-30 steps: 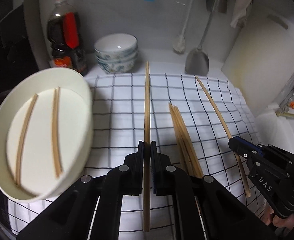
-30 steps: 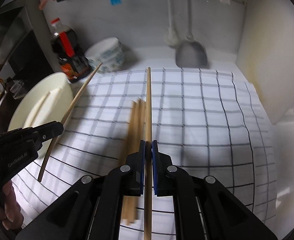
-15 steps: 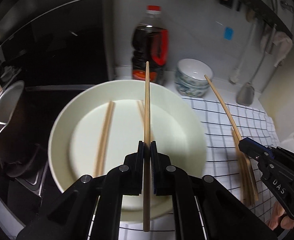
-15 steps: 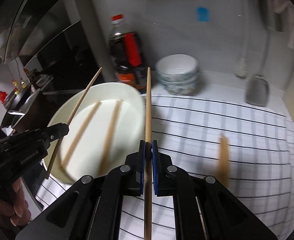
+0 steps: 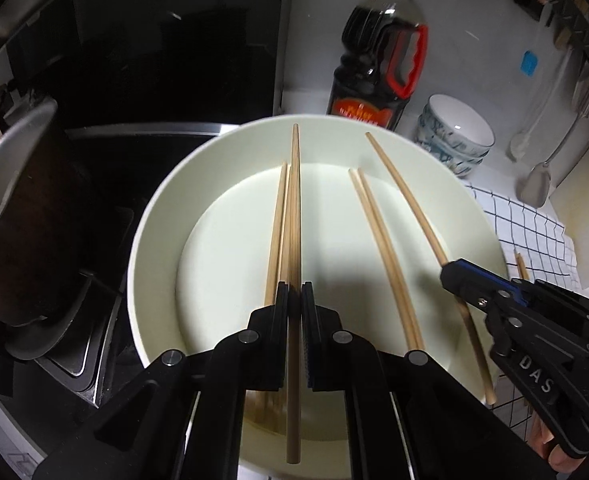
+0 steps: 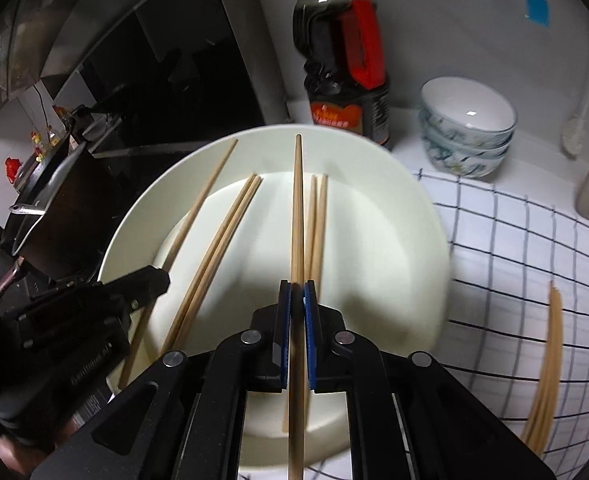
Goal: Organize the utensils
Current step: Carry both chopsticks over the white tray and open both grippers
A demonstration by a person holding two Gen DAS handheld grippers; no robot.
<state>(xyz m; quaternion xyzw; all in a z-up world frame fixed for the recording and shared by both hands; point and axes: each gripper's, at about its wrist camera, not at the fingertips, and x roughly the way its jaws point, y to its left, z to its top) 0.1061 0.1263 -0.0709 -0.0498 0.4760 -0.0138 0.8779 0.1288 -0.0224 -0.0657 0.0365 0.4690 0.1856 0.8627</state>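
A wide white plate (image 5: 158, 240) lies below both grippers, with two pairs of wooden chopsticks (image 5: 378, 240) flat in it. My left gripper (image 5: 294, 292) is shut on a single chopstick (image 5: 295, 200) that points forward over the plate's left pair. My right gripper (image 6: 297, 288) is shut on another chopstick (image 6: 297, 208) above the plate's right half. In the right wrist view the left gripper (image 6: 154, 280) shows at the left with its chopstick (image 6: 206, 192). A bundle of several loose chopsticks (image 6: 550, 360) lies on the checked cloth (image 6: 514, 260).
A dark sauce bottle (image 5: 378, 60) with a red handle and stacked patterned bowls (image 5: 454, 136) stand behind the plate. A dark pan (image 5: 18, 208) on the black hob is at the left. A metal spatula (image 5: 536, 188) hangs at the back wall.
Both grippers have swung left from above the checked cloth to above the white plate, each still carrying its chopstick. The loose bundle stayed on the cloth.
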